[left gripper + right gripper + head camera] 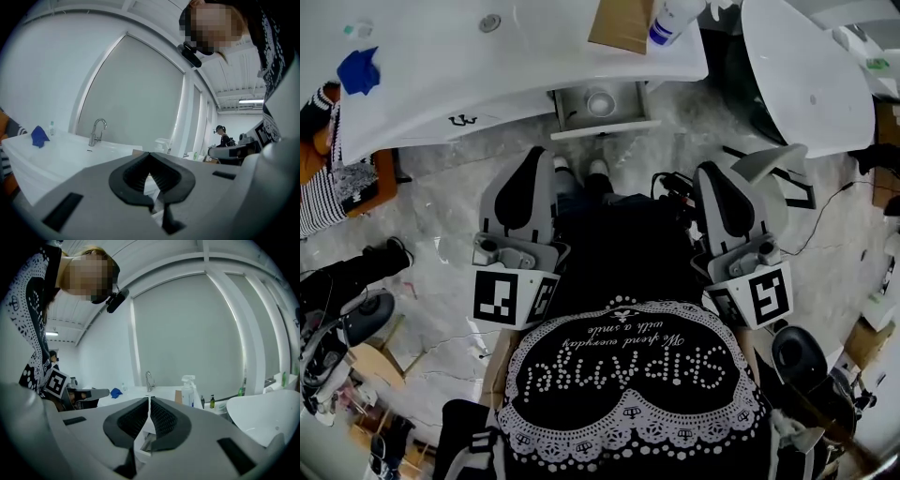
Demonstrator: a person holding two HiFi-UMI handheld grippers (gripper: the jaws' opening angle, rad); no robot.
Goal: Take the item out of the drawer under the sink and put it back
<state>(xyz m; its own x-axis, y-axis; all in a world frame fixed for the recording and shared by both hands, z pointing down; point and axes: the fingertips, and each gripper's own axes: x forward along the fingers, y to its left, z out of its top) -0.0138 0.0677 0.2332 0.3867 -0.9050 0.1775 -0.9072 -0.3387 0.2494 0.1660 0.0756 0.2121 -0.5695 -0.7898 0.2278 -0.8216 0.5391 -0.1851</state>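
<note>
**Both claws are held shut and empty, well back from the open drawer**

The drawer (602, 127) under the sink table (487, 89) is seen pulled out, and the item (600, 101), a pale round thing whose kind cannot be made out, lies inside it. Whether it is yet to be taken out or has already been put back cannot be judged from this. The left claw (150, 157) and the right claw (149, 401) are carried low and close to the body, one on each side and aimed towards the drawer, presumably so that it is faced squarely. In each gripper view the pads are seen meeting tip to tip. Nothing is clamped between them and nothing is touched.
</note>
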